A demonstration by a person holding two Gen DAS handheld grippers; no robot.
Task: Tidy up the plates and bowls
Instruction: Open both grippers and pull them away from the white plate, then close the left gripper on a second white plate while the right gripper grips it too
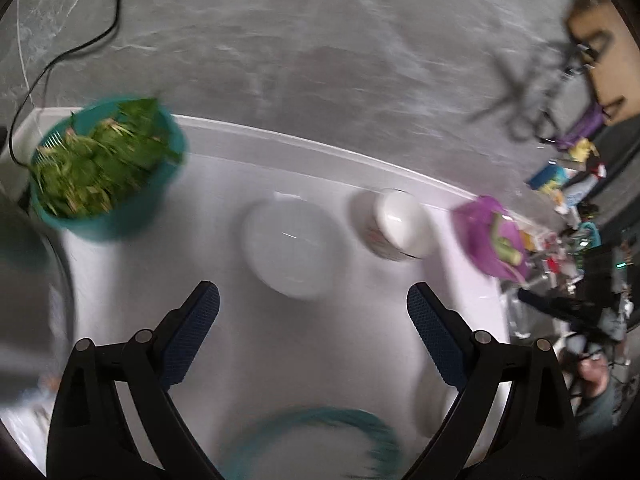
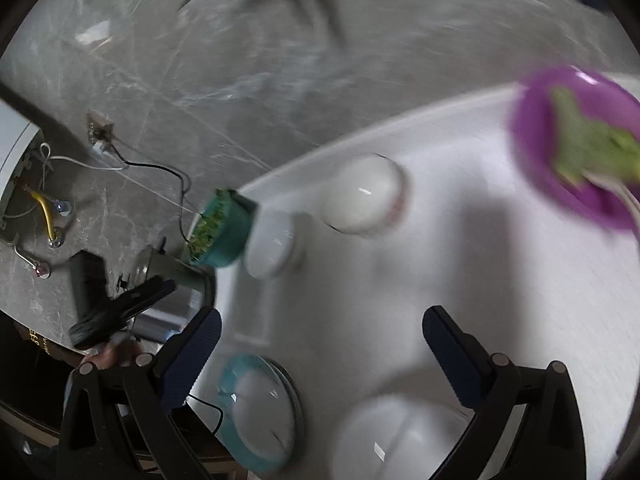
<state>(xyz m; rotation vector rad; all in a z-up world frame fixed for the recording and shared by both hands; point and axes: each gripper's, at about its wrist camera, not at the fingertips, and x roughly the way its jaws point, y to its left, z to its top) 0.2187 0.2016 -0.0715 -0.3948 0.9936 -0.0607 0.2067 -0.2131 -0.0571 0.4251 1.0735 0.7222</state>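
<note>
White table [image 1: 280,352] | both tongs [image 1: 313,300] [image 2: 322,324] spread, gripping nothing | writing perhaps blurred

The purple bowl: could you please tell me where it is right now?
The purple bowl sits at the right end of the white table in the left wrist view, beside a white bowl; in the right wrist view it is upper right.

We see a white table [image 1: 248,360] carrying a teal bowl of leafy greens [image 1: 106,172] at far left, a white plate [image 1: 294,250] in the middle, a white bowl [image 1: 394,226] just right of it, a purple bowl [image 1: 490,236] at far right, and a teal-rimmed plate [image 1: 316,444] at the near edge.
</note>
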